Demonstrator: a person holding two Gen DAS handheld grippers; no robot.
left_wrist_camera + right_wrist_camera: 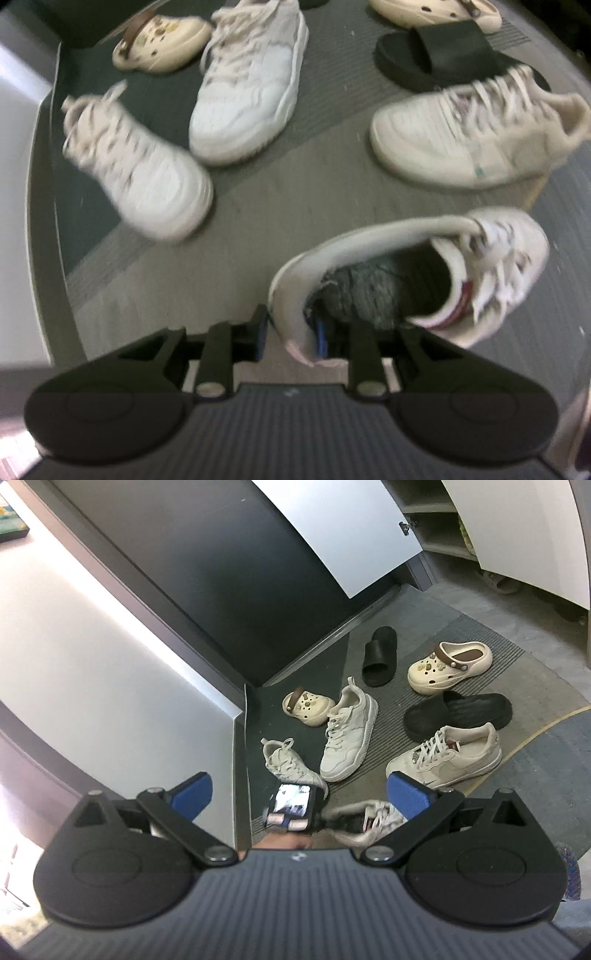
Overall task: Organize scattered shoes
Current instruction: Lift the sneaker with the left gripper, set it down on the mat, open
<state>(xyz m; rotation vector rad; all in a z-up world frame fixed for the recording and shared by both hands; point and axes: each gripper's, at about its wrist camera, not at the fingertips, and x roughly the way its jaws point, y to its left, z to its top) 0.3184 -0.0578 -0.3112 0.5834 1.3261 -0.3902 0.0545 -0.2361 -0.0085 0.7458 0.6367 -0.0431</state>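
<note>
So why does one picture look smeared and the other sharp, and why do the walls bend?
Left wrist view: motion blur smears the sneakers, such as the held sneaker in the left gripper. Right wrist view: sharp; the fisheye lens bows the cabinet door, and bright light washes out the wall at left.

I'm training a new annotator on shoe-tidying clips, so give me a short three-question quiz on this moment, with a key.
1. True or false: the right gripper has a shoe between its fingers.
2. The left gripper holds the red-trimmed sneaker by which part? A: the toe. B: the laces. C: the heel collar.
3. How many black slides show in the right wrist view?

Key: 1 false, its fingers stand wide apart with nothing between them; 2 C; 3 two.
</note>
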